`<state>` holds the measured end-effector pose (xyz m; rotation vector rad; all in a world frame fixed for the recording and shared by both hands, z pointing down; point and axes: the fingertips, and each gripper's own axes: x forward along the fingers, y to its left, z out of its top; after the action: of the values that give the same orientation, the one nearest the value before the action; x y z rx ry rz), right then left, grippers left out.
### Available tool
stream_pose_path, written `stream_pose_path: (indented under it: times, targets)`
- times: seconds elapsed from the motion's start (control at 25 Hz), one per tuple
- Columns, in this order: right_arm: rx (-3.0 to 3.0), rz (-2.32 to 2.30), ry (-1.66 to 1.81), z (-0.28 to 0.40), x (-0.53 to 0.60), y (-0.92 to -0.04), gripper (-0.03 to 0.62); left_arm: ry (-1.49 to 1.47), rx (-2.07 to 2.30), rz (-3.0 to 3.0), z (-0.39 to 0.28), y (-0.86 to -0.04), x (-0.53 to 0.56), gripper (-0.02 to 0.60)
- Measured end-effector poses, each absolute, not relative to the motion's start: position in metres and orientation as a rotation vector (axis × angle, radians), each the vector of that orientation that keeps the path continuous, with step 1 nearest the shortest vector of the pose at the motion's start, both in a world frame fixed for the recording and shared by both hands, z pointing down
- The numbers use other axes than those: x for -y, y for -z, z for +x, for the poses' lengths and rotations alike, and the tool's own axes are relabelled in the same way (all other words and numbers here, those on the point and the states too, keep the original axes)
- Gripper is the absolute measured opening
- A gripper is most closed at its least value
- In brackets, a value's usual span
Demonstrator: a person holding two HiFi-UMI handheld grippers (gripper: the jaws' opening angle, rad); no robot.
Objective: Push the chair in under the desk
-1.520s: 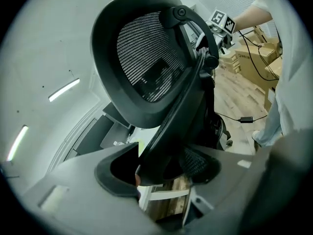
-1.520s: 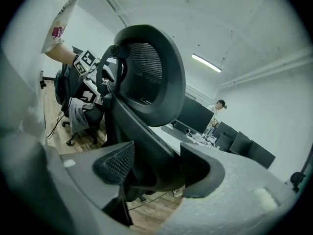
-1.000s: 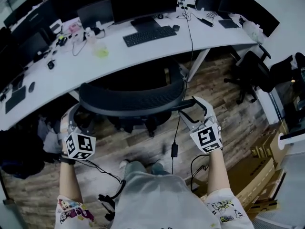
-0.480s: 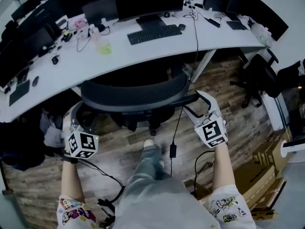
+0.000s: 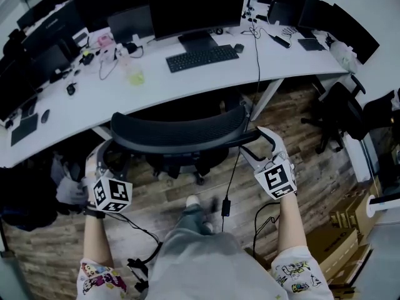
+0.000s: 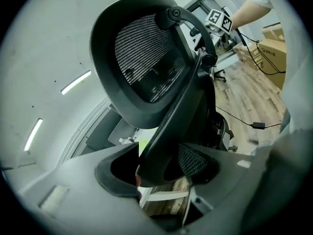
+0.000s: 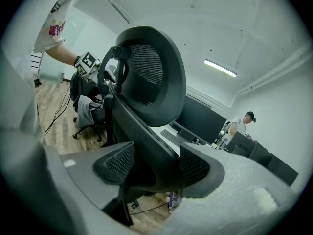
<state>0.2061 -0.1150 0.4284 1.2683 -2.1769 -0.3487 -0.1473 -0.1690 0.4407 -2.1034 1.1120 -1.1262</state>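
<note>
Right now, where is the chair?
In the head view the chair is in the middle, just in front of the white desk, with its back between the left gripper and the right gripper.

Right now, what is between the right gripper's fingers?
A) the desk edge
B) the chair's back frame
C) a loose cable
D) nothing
B: in the right gripper view, the chair's back frame runs between the fingers of the right gripper, both pads against it.

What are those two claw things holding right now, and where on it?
Both hold the office chair by its backrest frame: the left gripper on its left edge, the right gripper on its right edge.
</note>
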Motion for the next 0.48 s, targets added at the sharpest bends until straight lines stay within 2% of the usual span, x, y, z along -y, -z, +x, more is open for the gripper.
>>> stream_pose_path:
  times: [0.48]
  targets:
    - [2.195, 1.227, 0.375, 0.232, 0.194, -0.426, 0.294, 1.097, -1.155, -2.08, -0.124, -0.437, 0.22, 0.264]
